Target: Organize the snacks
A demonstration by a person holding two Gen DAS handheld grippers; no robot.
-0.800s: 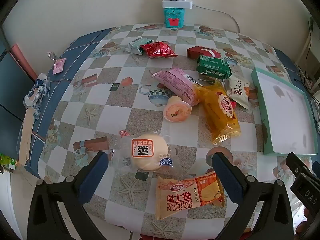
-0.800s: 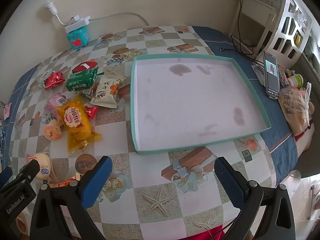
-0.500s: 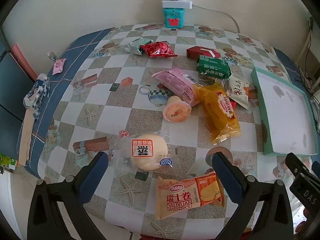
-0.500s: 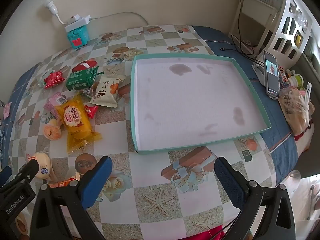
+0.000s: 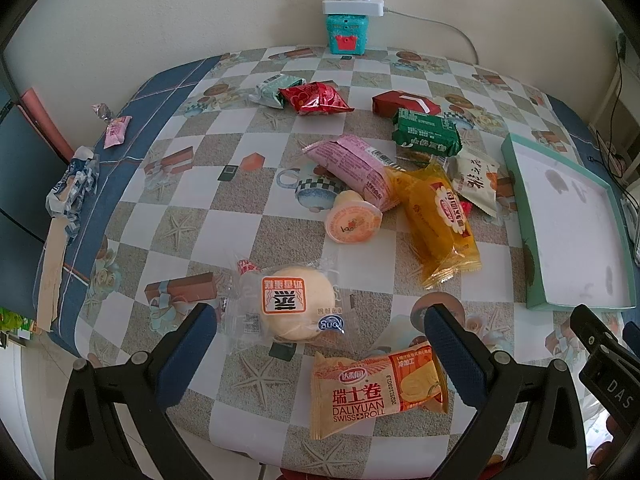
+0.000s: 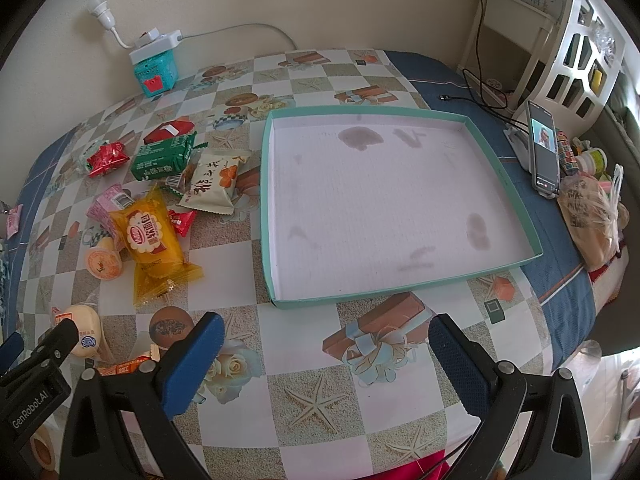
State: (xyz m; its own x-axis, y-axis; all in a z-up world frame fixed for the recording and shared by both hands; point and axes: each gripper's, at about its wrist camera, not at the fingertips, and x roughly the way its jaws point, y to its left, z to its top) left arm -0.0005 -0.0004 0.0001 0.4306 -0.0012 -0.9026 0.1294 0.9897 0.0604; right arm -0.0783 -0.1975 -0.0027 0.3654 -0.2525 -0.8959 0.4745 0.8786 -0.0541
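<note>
We hold the left hand-held gripper point(image 5: 318, 322) and right hand-held gripper point(image 6: 326, 334) wide and empty above the counter point(image 6: 280, 400). Snacks point(image 5: 438, 216) lie scattered left of the teal tray point(image 6: 500, 170); a red candy point(image 6: 181, 221) is half-hidden beneath the yellow pack point(image 6: 154, 240).

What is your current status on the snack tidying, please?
Left gripper and right gripper open, empty. Snacks loose on table; bun nearest left. Tray empty. Nothing blocking.

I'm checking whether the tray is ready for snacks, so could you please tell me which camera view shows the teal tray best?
The right wrist view: the teal tray lies whole there, its stained white floor bare of snacks. The left wrist view shows only its near part at the right edge, strongly foreshortened, so much of the floor cannot be checked.
</note>
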